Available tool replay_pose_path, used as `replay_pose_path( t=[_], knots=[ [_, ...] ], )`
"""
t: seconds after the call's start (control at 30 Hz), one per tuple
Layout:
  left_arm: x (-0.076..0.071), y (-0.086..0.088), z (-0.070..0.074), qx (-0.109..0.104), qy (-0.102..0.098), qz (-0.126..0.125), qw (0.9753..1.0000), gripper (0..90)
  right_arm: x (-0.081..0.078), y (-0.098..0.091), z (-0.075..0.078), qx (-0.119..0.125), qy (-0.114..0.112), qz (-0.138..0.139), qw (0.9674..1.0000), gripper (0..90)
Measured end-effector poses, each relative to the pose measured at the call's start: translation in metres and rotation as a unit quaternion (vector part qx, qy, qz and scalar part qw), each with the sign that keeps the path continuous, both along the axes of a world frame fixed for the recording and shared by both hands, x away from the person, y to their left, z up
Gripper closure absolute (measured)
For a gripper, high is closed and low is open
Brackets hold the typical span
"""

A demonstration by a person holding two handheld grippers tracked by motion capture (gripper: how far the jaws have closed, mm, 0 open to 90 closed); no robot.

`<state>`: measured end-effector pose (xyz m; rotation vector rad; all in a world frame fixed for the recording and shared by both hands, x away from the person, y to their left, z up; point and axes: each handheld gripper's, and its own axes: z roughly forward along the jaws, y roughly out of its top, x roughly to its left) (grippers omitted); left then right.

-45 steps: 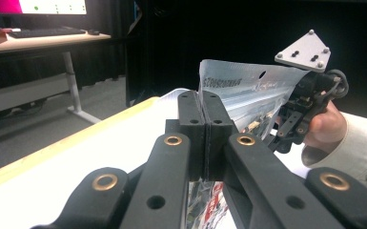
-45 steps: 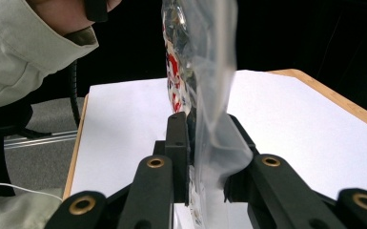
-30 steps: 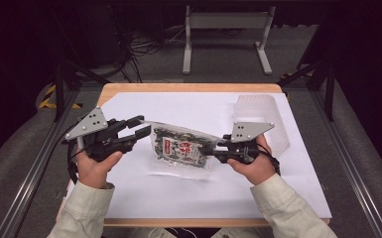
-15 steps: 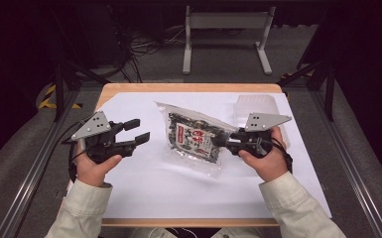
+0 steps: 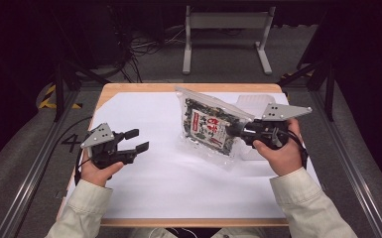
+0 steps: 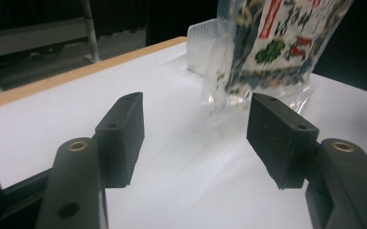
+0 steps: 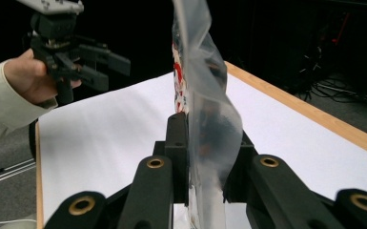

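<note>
Right gripper (image 5: 234, 131) lifts the clear plastic snack bag (image 5: 209, 126), fingers clamped on its edge (left gripper (image 5: 138, 140) empty, fingers just opened wide); next, probably the clear container (image 5: 258, 101).

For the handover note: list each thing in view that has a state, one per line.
Snack bag: sealed, lifted off the white sheet, hanging tilted from one edge.
Right tool: shut on the snack bag's edge.
Left tool: open, nothing between its jaws, which have just been opening; apart from the bag.
Clear plastic container: on the table behind the bag, untouched.
White sheet: flat on the table.
</note>
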<state>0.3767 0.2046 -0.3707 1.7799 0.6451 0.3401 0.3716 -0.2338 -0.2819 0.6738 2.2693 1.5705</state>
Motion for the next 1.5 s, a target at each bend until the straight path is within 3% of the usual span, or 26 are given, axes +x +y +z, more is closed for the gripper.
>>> replay_pose_path(
  t=[0.3, 0.47, 0.83, 1.0, 1.13, 1.5],
  knots=[
    [0.001, 0.007, -0.027, -0.002, 0.01, -0.001, 0.9999, 37.1, 0.003, -0.016, 0.011, 0.003, -0.004, -0.025, 0.9997, 76.9],
    [0.001, 0.007, -0.031, 0.002, 0.008, -0.001, 1.0, 35.7, 0.006, -0.024, 0.016, 0.005, -0.003, -0.039, 0.9992, 76.9],
    [0.004, 0.01, -0.044, 0.011, 0.022, 0.007, 0.9997, 34.6, 0.013, -0.047, 0.029, 0.013, -0.002, -0.074, 0.9972, 77.0],
    [0.004, 0.012, -0.044, 0.006, 0.021, 0.017, 0.9996, 34.5, 0.016, -0.056, 0.036, 0.016, -0.006, -0.09, 0.9958, 77.0],
    [0.006, 0.012, -0.047, 0.013, 0.03, 0.014, 0.9994, 33.7, 0.02, -0.065, 0.041, 0.016, -0.007, -0.106, 0.9942, 77.0],
    [0.007, 0.011, -0.049, 0.015, 0.031, 0.014, 0.9993, 33.2, 0.029, -0.084, 0.045, 0.012, -0.007, -0.146, 0.9891, 77.0]
  ],
)
